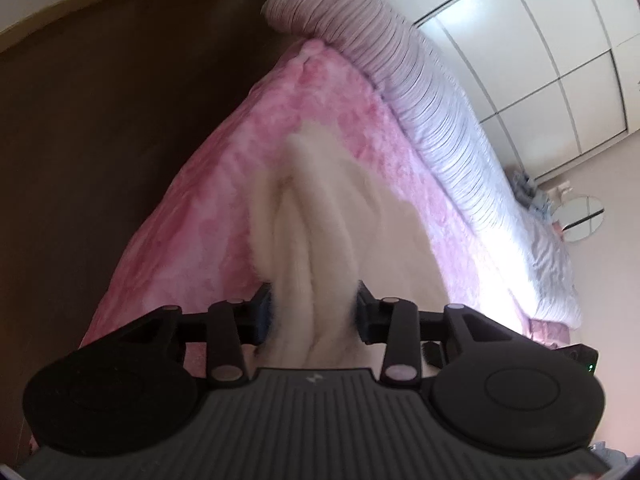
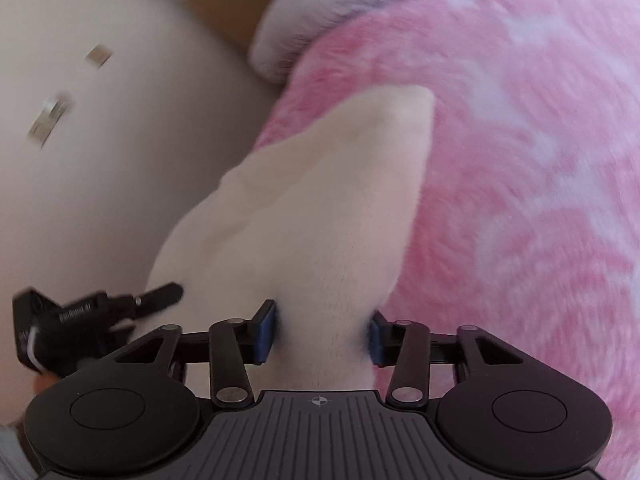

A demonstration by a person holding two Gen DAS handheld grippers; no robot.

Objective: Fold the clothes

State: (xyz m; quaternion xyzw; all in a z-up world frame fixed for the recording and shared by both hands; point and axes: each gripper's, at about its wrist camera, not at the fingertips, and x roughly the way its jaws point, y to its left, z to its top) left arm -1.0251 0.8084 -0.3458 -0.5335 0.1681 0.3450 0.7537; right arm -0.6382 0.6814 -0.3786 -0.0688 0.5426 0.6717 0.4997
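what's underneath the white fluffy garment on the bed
A pink blanket lies under the white garment, showing on both sides of it. Whatever sits directly beneath the garment is covered. Both grippers, left and right, pinch it.

Both rigs look the same: the left hand-held gripper [image 1: 314, 310] and the right hand-held gripper [image 2: 324, 334] are matte black plastic with a ribbed grey deck, two round discs at the sides, linkage arms with silver pivot pins, and blue pads [image 2: 267, 332] on the fingers. The right deck has a small crosshair mark, the left a small pale logo.
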